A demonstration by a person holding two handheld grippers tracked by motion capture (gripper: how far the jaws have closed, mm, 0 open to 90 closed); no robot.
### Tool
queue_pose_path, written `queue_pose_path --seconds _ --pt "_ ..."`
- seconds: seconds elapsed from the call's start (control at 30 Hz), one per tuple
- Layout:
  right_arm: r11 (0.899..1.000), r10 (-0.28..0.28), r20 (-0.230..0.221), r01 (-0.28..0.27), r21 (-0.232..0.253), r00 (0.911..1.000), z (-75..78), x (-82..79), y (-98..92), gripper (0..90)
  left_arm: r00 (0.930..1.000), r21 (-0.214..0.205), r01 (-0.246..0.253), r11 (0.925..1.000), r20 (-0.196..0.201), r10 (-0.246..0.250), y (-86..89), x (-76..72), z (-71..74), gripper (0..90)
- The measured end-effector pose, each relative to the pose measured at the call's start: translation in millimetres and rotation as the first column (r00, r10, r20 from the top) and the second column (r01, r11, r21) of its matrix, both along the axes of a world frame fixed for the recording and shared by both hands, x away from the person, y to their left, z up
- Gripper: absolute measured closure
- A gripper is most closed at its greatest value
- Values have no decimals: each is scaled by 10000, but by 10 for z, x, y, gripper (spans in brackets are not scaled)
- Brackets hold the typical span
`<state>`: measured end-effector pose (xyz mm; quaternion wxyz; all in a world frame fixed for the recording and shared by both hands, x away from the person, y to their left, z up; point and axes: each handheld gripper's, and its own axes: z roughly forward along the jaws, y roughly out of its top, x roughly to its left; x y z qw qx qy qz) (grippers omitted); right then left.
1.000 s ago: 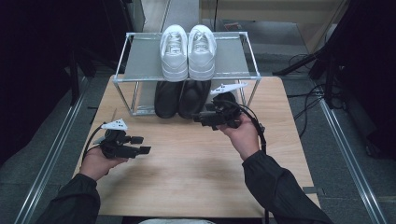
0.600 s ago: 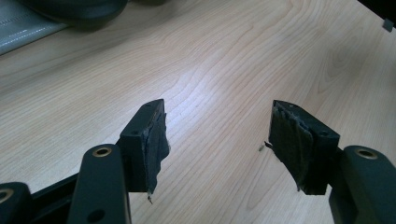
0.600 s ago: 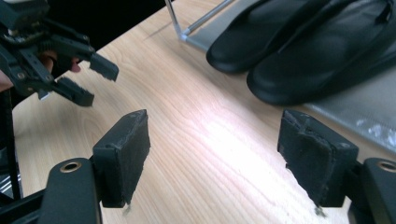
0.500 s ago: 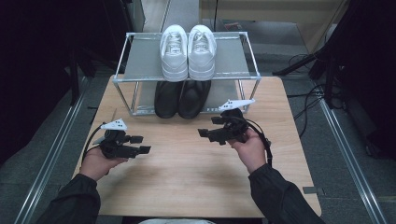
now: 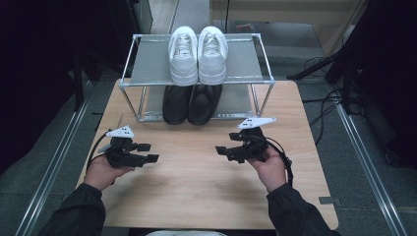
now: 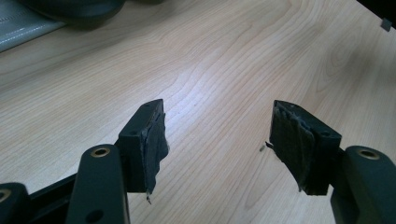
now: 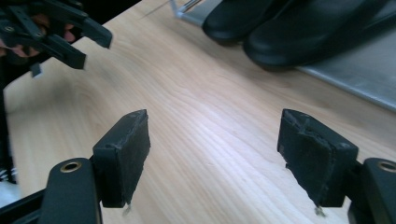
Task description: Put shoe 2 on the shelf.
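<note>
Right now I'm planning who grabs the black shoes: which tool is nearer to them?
Right. The right tool sits just in front of the black shoes, slightly to their right; the left tool is farther, off to their left.

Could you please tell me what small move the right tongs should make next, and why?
Probably ease the right tongs forward toward the pair of black shoes on the lower tier of the metal shoe rack. Its jaws stand open and empty over the bare wooden table, and those shoes lie nearest ahead.
</note>
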<state>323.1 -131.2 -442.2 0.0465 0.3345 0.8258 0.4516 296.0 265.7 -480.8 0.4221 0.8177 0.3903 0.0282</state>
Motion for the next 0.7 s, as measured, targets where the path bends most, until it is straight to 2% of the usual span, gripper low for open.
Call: queue_pose_path --seconds 0.27,0.4,0.43,0.7 --pt "9993 -377 209 378 -38 9991 -84 31 -184 264 10000 -54 -21 10000 1 21 -3 3 -2 361" --pt "9984 -534 163 536 -156 9984 -148 49 -227 264 10000 -27 5 10000 -72 -5 -2 11 -6 357" --pt "9968 -750 83 752 -271 9972 -190 58 -250 264 10000 -1 12 10000 -87 -12 -5 15 -7 355" --pt "9946 -926 -91 920 -479 9957 -290 84 -271 264 9998 -5 -113 9999 -159 113 -14 21 -20 322"
